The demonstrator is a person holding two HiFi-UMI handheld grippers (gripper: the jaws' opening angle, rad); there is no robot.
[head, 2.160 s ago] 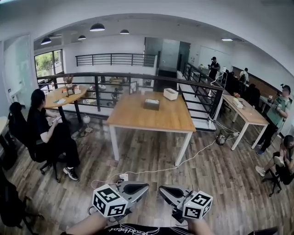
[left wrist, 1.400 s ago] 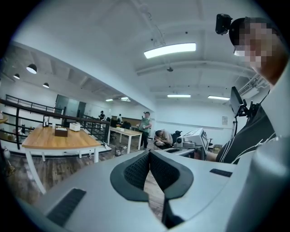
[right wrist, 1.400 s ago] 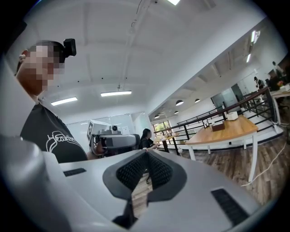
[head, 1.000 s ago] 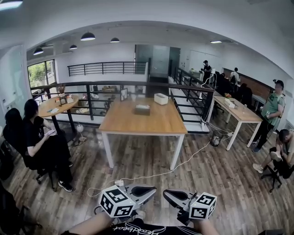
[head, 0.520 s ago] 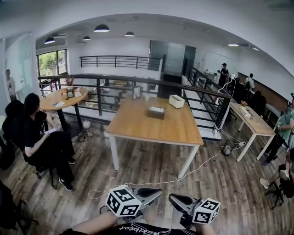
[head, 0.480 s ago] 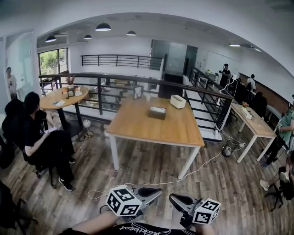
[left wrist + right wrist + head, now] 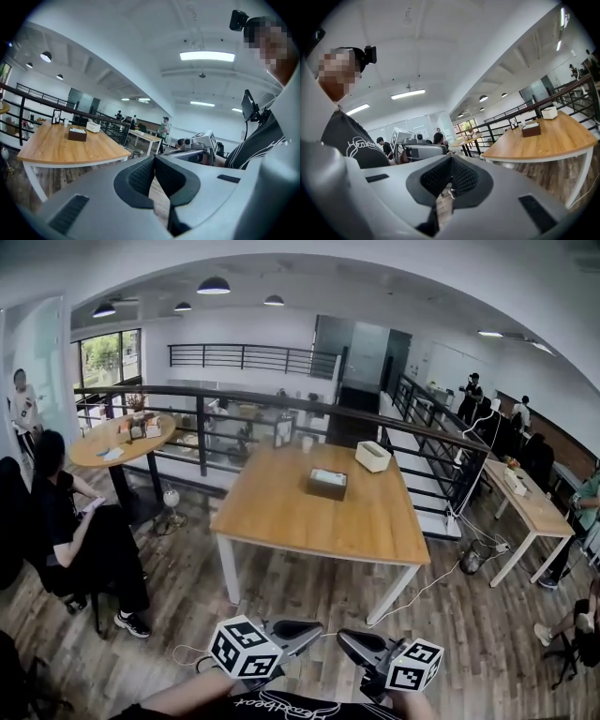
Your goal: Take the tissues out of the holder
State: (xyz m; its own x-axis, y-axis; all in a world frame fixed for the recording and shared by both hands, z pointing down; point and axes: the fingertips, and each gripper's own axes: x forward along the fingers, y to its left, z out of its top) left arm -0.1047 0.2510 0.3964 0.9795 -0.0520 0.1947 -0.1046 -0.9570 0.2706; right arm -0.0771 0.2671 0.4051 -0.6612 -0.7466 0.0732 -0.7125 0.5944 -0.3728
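Plank flooring (image 7: 309,592) spreads across an open office loft, and on it a long wooden table (image 7: 319,521) fills the middle of our head view. Behind the table runs a dark railing (image 7: 234,401). To its left stands a round table (image 7: 117,439), with a seated person in black (image 7: 75,540) nearer to us. Only the head view gives us that figure and the floor in full. The two gripper views tilt upward instead and show a ceiling strip light (image 7: 207,56) that the head view misses.

At the bottom edge we hold both tools low, well apart from the wooden table. The left gripper (image 7: 315,632) and the right gripper (image 7: 344,640) angle toward each other, tips near but not touching. Their own views settle what the head view leaves too small. In the left gripper view we see the pads meeting at the tips with nothing between them, and in the right gripper view the pads are likewise pressed together and empty. Each of these views also catches the other tool, the left one showing the right gripper's marker cube (image 7: 206,139).

The dark tissue holder (image 7: 327,484) sits on the wooden table's far half, untouched, with a white tissue (image 7: 328,476) showing at its top. A white box (image 7: 373,457) stands beyond it, toward the far right corner.
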